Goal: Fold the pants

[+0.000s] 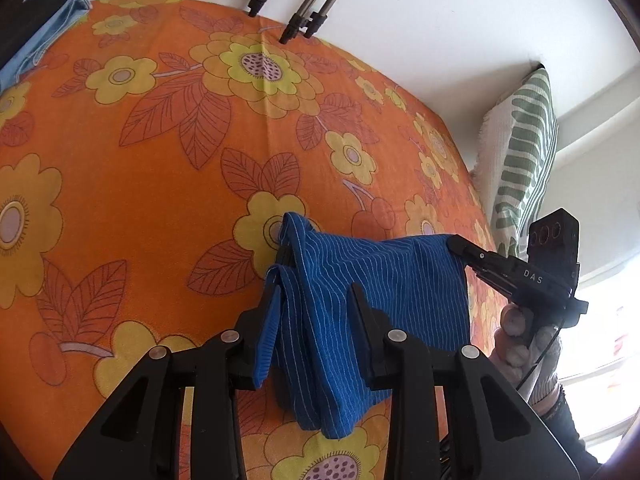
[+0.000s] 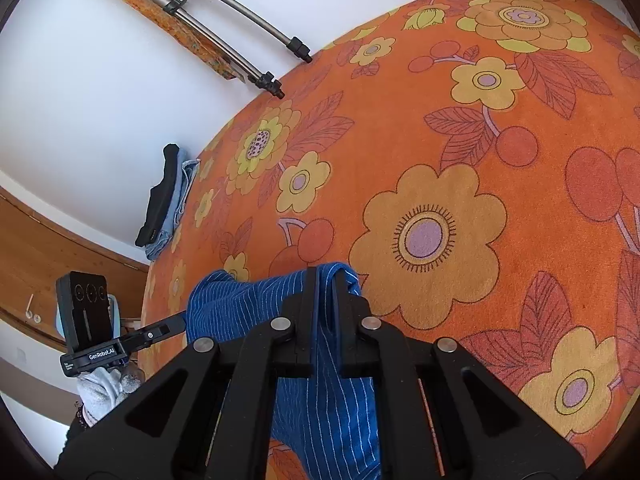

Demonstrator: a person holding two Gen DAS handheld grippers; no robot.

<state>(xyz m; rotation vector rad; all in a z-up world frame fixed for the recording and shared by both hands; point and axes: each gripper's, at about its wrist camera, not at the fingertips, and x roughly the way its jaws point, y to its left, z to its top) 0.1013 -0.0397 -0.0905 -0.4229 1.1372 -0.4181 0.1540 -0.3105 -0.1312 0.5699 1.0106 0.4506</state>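
Low in the frame, the left claw [image 1: 316,276] and right claw [image 2: 325,280] each pinched an edge of the blue pants [image 1: 360,300] above the orange floral bed [image 1: 160,140]; bunched fabric could slip, skewing the fold.

Both wrist cameras look forward and down, close over the orange flowered bedspread [image 1: 168,184]; each sees the blue pinstriped pants [image 2: 240,304] and the other's tool.

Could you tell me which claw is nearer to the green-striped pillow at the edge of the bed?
Right. The right claw holds the blue pants just in front of the pillow; the left claw grips the pants' other end, farther from it.
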